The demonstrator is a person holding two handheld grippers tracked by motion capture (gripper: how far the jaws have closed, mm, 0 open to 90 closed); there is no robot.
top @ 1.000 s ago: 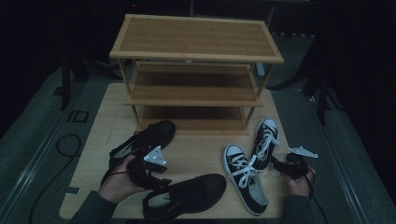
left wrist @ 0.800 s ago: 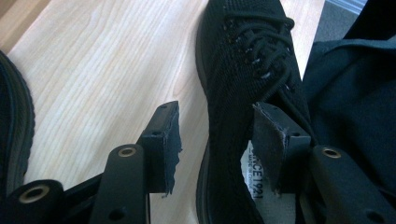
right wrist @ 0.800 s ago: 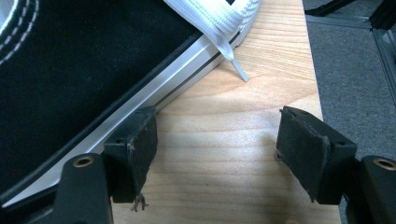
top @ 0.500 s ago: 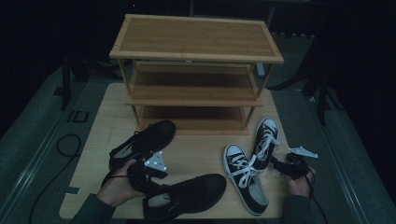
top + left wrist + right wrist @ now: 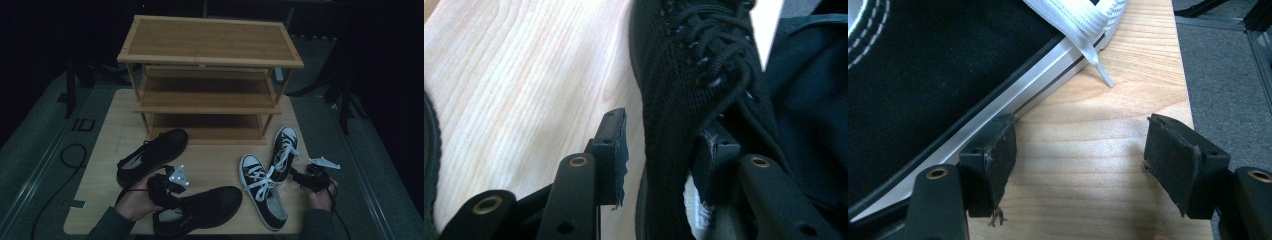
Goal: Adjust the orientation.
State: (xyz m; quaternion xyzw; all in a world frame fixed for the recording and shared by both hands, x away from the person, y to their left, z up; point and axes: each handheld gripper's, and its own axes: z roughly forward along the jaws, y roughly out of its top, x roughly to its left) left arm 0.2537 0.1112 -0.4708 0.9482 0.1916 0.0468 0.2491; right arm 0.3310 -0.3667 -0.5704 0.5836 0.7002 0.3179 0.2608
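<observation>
Closing the left gripper (image 5: 167, 187) around the rim of the near black knit shoe (image 5: 200, 210), lying along the near edge of the desk (image 5: 215, 162), toe toward the right. In the left gripper view, straddling the shoe's side wall (image 5: 684, 100): one pad (image 5: 616, 155) outside over bare wood, not yet touching the knit, the other (image 5: 714, 165) inside against the collar. Jaws just narrowing, grip not yet clenched. Left hand (image 5: 137, 200) resting at the near left of the desk.

Lying further back, toward the left edge and just before the rack's foot, the second black shoe (image 5: 152, 155), toe pointing at the rack.

Holding the right gripper (image 5: 310, 177) low near the desk's right edge, just beside the black canvas sneakers with white laces: near sneaker (image 5: 262, 190) heading for the near edge, far sneaker (image 5: 282, 150) pointing toward the rack. In the right gripper view, jaws standing wide and released over bare wood, one pad (image 5: 998, 160) just beside the sneaker's white sole strip (image 5: 1013, 100), whether touching, unclear; a lace tip (image 5: 1100, 70) lying on the wood ahead.

Standing at the far edge, a wooden three-tier rack (image 5: 210, 50), shelves bare.
</observation>
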